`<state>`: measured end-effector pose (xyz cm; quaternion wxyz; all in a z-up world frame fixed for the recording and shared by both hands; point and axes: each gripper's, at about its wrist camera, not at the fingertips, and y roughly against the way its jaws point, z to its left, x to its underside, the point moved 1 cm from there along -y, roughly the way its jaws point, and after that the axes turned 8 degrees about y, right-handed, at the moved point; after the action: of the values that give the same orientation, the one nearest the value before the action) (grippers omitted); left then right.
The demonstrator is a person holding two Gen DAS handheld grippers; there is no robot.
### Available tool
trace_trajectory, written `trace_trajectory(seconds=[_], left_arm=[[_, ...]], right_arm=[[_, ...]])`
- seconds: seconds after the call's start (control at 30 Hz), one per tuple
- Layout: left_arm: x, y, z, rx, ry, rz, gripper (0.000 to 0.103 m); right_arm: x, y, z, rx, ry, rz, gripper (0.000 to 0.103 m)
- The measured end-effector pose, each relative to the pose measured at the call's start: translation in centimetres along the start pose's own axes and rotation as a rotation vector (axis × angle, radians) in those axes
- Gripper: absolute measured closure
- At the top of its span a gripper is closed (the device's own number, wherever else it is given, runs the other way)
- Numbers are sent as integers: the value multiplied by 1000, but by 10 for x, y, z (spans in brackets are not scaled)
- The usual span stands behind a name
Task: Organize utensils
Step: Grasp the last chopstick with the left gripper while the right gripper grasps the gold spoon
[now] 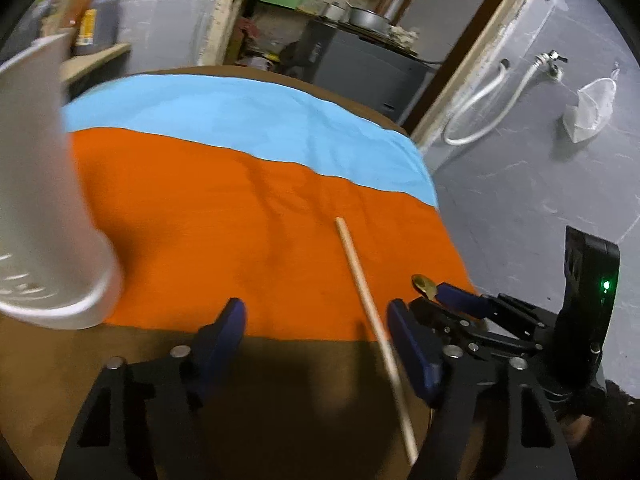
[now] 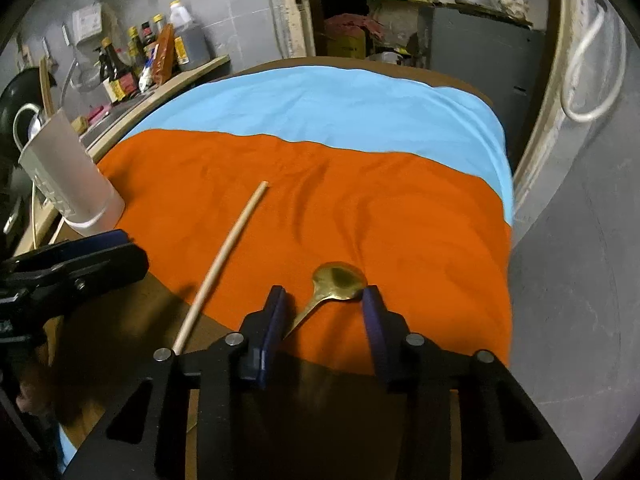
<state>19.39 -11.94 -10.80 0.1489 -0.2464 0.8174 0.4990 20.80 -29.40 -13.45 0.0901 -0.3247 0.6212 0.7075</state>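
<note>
Over the tabletop (image 2: 460, 80), both tools hang low. At six o'clock in the right wrist view, the right hand-held gripper (image 2: 325, 312) straddles the gold spoon (image 2: 339, 277): bowl at twelve o'clock between the blue pads, handle running toward seven, jaws apart and, as far as this angle shows, not yet pinching. The left hand-held gripper (image 1: 316, 330) stands open over the wooden stick (image 1: 370, 312), which lies slanted across the orange cloth (image 2: 320, 200), close by its right pad. At nine o'clock, the white utensil holder (image 2: 70, 172) stands upright. Blue cloth (image 2: 320, 104) covers the far end.
</note>
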Motion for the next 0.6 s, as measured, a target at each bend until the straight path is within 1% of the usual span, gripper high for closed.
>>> trace_trajectory(seconds=[0.03, 0.07, 0.1, 0.17, 0.27, 0.33, 0.4, 0.47, 0.6], left_arm=[[-1, -5, -4, 11, -8, 17, 42], [-1, -10, -6, 17, -17, 34, 47], [-2, -16, -10, 23, -29, 55, 52], [-4, -27, -22, 22, -68, 88, 55], [-8, -40, -33, 11, -105, 121, 63], [-12, -46, -36, -1, -111, 138, 72], [-16, -51, -36, -16, -105, 153, 87], [-20, -54, -32, -10, -82, 173, 89], [-25, -59, -33, -9, -93, 215, 89]], right_arm=[[3, 2, -6, 1, -14, 2, 70], [6, 4, -10, -6, -33, 1, 75], [10, 5, -15, -23, -57, -4, 76], [16, 6, -23, -64, -109, -16, 77], [21, 5, -28, -115, -137, -17, 78], [24, 2, -33, -153, -161, -20, 82], [25, -2, -37, -188, -189, -19, 85], [25, -7, -40, -224, -214, -16, 90], [21, -19, -44, -291, -269, -8, 91]])
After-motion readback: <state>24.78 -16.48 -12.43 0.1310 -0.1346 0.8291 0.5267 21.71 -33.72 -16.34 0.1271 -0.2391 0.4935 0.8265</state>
